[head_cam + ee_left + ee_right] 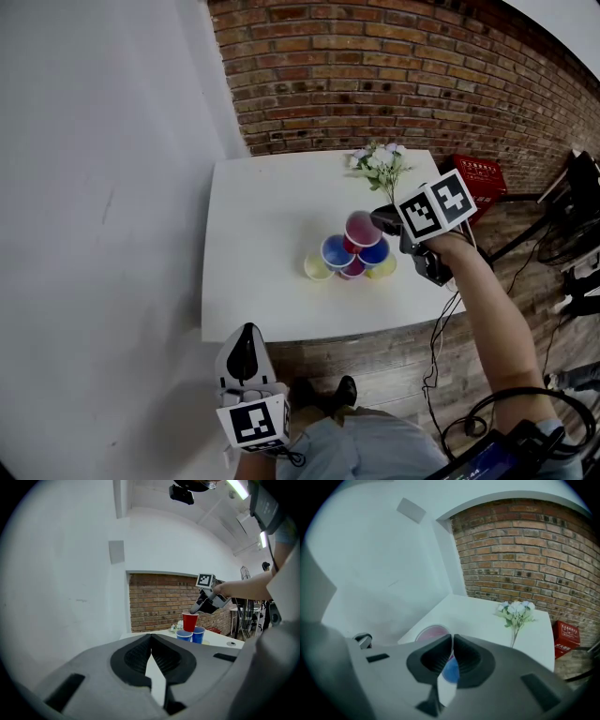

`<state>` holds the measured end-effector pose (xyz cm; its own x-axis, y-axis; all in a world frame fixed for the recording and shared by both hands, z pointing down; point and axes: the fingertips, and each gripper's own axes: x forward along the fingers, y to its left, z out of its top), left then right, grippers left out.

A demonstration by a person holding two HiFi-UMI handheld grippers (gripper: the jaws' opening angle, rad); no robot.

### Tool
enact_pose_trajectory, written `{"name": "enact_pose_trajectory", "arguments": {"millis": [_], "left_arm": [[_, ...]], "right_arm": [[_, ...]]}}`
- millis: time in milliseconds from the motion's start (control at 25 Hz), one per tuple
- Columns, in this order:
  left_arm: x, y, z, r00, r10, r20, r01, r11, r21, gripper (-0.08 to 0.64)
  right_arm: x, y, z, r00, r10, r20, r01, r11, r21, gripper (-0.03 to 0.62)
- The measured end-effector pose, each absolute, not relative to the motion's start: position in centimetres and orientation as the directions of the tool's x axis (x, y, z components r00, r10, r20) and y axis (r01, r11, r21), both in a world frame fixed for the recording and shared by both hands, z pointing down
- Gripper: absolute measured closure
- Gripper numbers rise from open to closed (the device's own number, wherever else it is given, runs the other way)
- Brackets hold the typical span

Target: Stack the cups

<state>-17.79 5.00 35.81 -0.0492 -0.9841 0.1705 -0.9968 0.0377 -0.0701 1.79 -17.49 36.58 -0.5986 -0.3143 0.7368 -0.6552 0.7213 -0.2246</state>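
Cups (337, 251) stand as a pyramid on the table (253, 225) in head view, with the red cup (362, 228) on top. The right gripper (382, 221) is at its rim and the left gripper (246, 342) is low by the near edge. Left gripper view: jaws together, nothing between. Right gripper view: jaws narrow, pinching the red cup's rim.
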Motion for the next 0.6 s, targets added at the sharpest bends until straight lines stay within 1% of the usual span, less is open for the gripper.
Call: {"name": "enact_pose_trajectory", "arguments": {"millis": [160,320,440,600], "left_arm": [[-17.8,4.9,35.5,-0.05,-0.985,0.166,-0.997,0.038,-0.073,0.551],[-17.4,4.5,35.2,-0.044,-0.986,0.161,-0.997,0.031,-0.077,0.551],[-17.0,3.9,34.7,-0.031,-0.988,0.152,-0.996,0.019,-0.082,0.551],[-16.0,3.0,33.9,-0.004,-0.99,0.142,-0.996,-0.009,-0.092,0.551]], "right_arm": [[1.6,-17.7,35.5,-0.623,-0.323,0.713,-0.654,0.715,-0.247,0.569],[2.4,-18.4,33.9,-0.642,-0.36,0.677,-0.666,0.699,-0.259,0.569],[4.1,-19.1,32.5,-0.643,-0.407,0.648,-0.691,0.673,-0.263,0.569],[8.3,-20.1,31.0,-0.621,-0.478,0.621,-0.742,0.615,-0.268,0.569]]}}
